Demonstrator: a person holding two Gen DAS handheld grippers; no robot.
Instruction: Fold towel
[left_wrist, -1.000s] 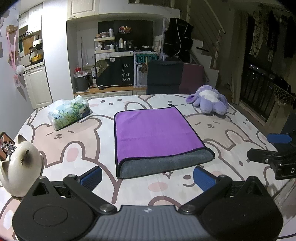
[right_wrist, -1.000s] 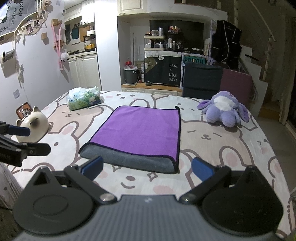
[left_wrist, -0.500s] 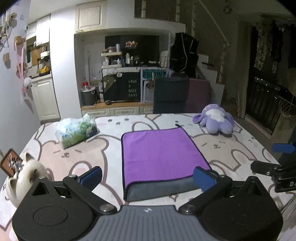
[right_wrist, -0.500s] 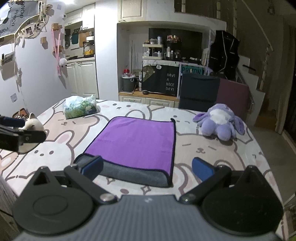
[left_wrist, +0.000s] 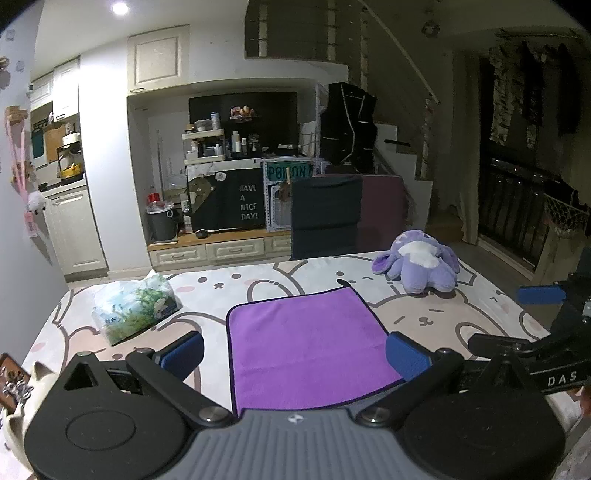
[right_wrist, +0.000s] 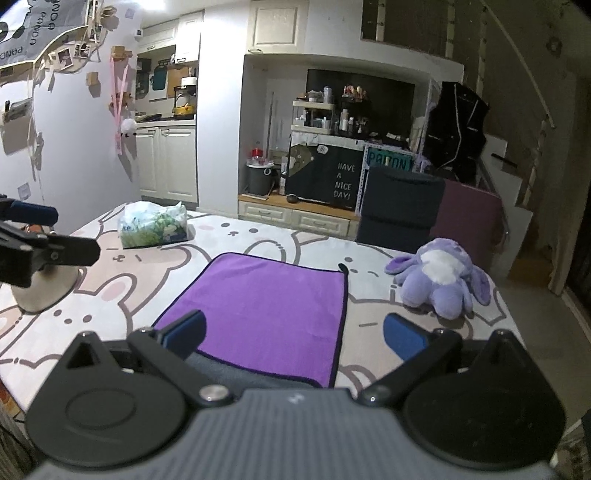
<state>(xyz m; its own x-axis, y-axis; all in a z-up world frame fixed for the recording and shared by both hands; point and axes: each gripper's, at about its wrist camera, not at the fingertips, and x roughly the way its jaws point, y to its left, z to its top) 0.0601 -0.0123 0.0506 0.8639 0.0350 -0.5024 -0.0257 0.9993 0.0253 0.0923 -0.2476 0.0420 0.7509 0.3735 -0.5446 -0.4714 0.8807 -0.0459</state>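
A purple towel (left_wrist: 306, 343) with a grey underside lies folded flat in the middle of the rabbit-print table; it also shows in the right wrist view (right_wrist: 266, 310). Its grey fold edge faces me. My left gripper (left_wrist: 295, 354) is open and empty, held above the near edge of the towel. My right gripper (right_wrist: 293, 336) is open and empty, also held back above the near edge. Each gripper shows at the side of the other's view: the right one (left_wrist: 532, 321), the left one (right_wrist: 40, 236). Neither touches the towel.
A purple plush toy (left_wrist: 421, 266) sits at the far right of the table (right_wrist: 236, 236). A tissue pack (left_wrist: 133, 310) lies at the far left. A white cat figurine (right_wrist: 40, 288) stands at the near left. Dark chairs (left_wrist: 325, 218) stand behind the table.
Both grippers have drawn back and tilted up, away from the towel. The towel sits lower in both views and has not moved on the table.
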